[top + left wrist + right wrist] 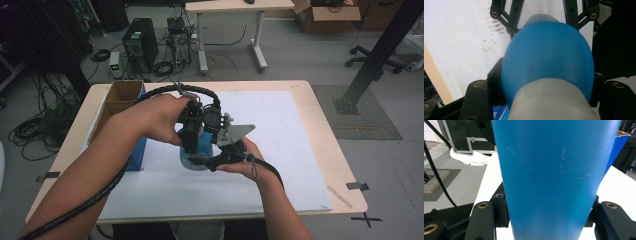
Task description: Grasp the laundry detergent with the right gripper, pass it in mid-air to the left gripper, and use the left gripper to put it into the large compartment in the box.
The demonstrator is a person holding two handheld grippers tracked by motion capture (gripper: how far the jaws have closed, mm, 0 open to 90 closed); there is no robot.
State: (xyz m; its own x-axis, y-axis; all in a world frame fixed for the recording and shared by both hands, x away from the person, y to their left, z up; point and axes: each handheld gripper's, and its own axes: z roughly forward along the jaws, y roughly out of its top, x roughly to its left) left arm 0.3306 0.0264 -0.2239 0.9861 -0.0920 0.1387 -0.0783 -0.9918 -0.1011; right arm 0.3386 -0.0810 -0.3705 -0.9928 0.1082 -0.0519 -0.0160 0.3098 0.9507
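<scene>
It looked like a lab or technical workroom. On the grey floor behind the counter [320, 150] stood a black computer tower [140, 44], beside tangles of loose cables [37, 127]. A second desk [235, 6] on white legs, a rolling office chair [372, 62], an open cardboard box [325, 15] and a black metal strut [377, 52] bolted to a floor plate stood beyond.

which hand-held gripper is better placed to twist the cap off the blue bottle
Left. The left hand-held gripper comes down from above at the grey cap, while the right hand-held gripper clamps the bottle low on its body, steadying it.
</scene>
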